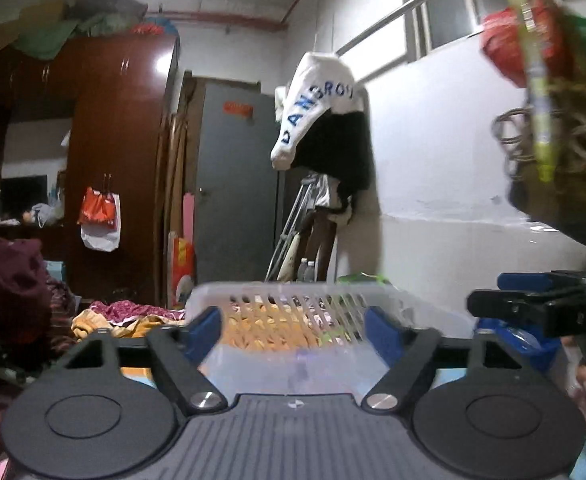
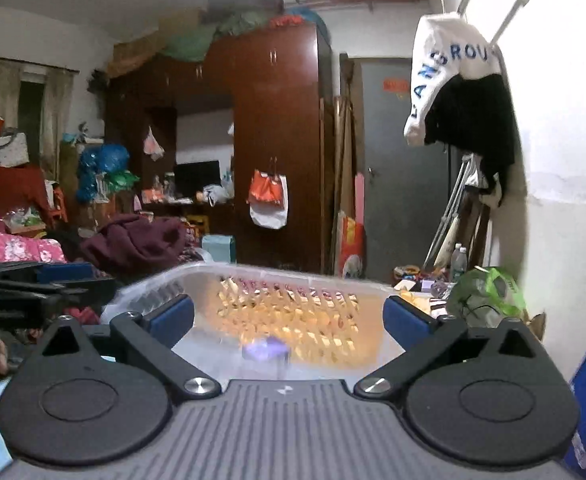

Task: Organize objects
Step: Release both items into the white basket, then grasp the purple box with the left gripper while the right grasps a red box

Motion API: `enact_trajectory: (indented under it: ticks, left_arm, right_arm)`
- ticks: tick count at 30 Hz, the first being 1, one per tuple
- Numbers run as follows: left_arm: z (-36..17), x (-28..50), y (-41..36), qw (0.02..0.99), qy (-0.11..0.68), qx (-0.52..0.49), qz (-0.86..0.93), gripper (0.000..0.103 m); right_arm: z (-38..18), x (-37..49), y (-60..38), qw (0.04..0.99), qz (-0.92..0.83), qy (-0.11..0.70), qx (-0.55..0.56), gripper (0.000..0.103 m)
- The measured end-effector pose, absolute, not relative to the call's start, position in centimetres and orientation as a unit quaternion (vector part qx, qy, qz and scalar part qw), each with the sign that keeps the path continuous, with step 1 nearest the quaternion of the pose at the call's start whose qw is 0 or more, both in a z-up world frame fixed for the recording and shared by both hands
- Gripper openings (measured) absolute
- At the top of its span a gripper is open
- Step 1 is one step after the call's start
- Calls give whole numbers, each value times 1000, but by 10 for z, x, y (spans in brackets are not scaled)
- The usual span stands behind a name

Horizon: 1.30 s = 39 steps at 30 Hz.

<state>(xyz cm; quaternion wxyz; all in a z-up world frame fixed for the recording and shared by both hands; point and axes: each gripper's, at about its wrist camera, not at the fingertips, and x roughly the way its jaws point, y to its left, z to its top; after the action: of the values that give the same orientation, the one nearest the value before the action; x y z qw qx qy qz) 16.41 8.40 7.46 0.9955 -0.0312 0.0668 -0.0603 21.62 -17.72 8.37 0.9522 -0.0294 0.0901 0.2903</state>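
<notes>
From your left wrist cam, the left tool (image 1: 295,322) is spread wide with nothing between its blue pads (image 1: 206,326). The clear plastic basket (image 1: 413,304) sits right ahead of it, just past the tips, and your right tool (image 1: 541,304) pokes in at the right.

On the right wrist cam, same deal: the right tool (image 2: 289,314) is released and empty. The basket (image 2: 157,288) is just beyond, a small purple thing (image 2: 265,350) blurry inside it near the front.
</notes>
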Motion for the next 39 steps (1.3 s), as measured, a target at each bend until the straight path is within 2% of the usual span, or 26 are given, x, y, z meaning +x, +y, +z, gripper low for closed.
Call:
enact_trajectory:
  ticks: [4,9,14,19,20,21,23,24,39]
  left_arm:
    - [24,91,67,994,60,-4,-95,90]
    - [-19,56,37,989,76,18,-122,90]
    - [-29,69,24,984,107,43,-134,90]
    - [-51,71,24,984,117,49,-123,90]
    - [-52,71,24,984,116,51,-124,90]
    - [-53,71,25,984,115,52,-125,88]
    - [-53,66,27,984,107,49,-134,74]
    - [-52,65,29,984,107,47,-137,74]
    - [-38,51,58,992,60,25,-112,74]
  right_arm:
    - [29,166,-224,952,287,109,-27,103]
    - [-26,145,-254,952,267,147,1,103]
    - [-34,162,-239,948,273,164,-15,101]
    - [-40,164,-231,950,263,163,-35,87]
    - [-43,161,-232,949,268,164,-37,79]
    - [-45,157,-233,948,273,162,-38,74]
    - [-47,154,-236,948,273,156,-40,67]
    - [-47,153,-237,949,273,155,-39,64]
    - [-34,135,-266,957,265,116,3,59]
